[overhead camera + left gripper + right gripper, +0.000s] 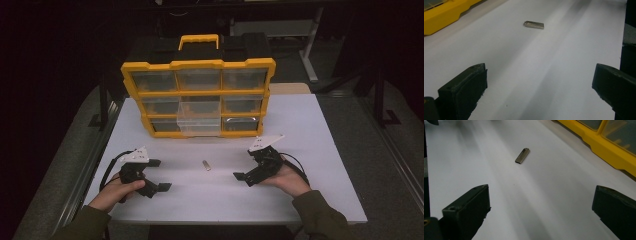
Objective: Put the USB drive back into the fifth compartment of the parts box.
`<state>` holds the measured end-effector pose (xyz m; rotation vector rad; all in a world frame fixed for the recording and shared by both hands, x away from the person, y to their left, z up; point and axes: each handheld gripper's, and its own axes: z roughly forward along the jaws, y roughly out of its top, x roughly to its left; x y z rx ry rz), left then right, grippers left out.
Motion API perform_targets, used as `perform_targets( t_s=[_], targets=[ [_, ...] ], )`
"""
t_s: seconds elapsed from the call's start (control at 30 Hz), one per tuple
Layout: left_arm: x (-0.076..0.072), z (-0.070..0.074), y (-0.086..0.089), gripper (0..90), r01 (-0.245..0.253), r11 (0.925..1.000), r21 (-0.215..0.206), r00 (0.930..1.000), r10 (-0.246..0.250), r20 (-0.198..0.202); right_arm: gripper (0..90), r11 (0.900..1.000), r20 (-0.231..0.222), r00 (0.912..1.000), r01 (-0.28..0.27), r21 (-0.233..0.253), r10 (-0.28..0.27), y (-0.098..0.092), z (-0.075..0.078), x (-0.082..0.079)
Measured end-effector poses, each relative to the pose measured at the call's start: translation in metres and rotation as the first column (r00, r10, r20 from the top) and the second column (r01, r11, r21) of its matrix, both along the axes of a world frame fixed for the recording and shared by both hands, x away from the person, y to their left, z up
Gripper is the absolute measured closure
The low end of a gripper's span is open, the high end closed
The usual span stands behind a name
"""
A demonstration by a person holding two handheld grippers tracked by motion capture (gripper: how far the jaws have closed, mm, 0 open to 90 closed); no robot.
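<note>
While we look down from the high view, we see a white bench (300, 130) with a yellow box of clear drawers (198, 97) standing at its far side, a yellow handle on top. One middle drawer (200, 122) is pulled out toward us.

A small flat metal stick (205, 165), much like a USB stick, lies bare on the bench in front of the box, apart from it and roughly midway between the two hands. In the left gripper view the metal stick (534, 24) rests well ahead of the jaws; in the right gripper view it (522, 155) lies ahead and slightly left.

We hold the left tongs (159, 175) low near the bench's near left side, jaws spread wide and gripping nothing. The right tongs (250, 170) sit at the near right, likewise spread wide and empty, pointing inward toward the stick. Both are well apart from the stick. A corner of the yellow box shows at the edge of each gripper view.
</note>
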<state>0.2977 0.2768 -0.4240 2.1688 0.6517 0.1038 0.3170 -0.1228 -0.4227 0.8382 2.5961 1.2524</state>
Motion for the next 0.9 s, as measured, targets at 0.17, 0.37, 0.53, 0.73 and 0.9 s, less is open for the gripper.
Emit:
perform_targets(
  t_s=[0.17,0.37,0.53,0.73,0.9],
  targets=[
    [0.000,0.000,0.000,0.0,-0.001,1.0000,0.000,1.0000,0.001,-0.003,1.0,1.000,-0.001,1.0000,-0.005,0.006,0.005,0.003,0.001,0.002],
    [0.000,0.000,0.000,0.0,-0.001,1.0000,0.000,1.0000,0.001,-0.002,1.0,1.000,0.000,0.9999,-0.014,0.002,0.014,0.008,0.001,0.004],
    [0.000,-0.001,-0.001,0.0,0.001,1.0000,0.001,1.0000,-0.001,-0.002,1.0,1.000,0.004,0.9998,-0.020,0.002,0.020,0.012,0.002,0.006],
    [-0.001,-0.001,-0.002,0.0,0.006,1.0000,0.000,1.0000,-0.006,-0.007,1.0,1.000,0.001,0.9996,-0.027,-0.001,0.027,0.018,0.002,0.008],
    [-0.001,-0.001,-0.002,0.0,0.008,1.0000,0.001,1.0000,-0.008,-0.006,1.0,0.999,0.003,0.9995,-0.033,-0.002,0.033,0.021,0.003,0.010]
  ],
)
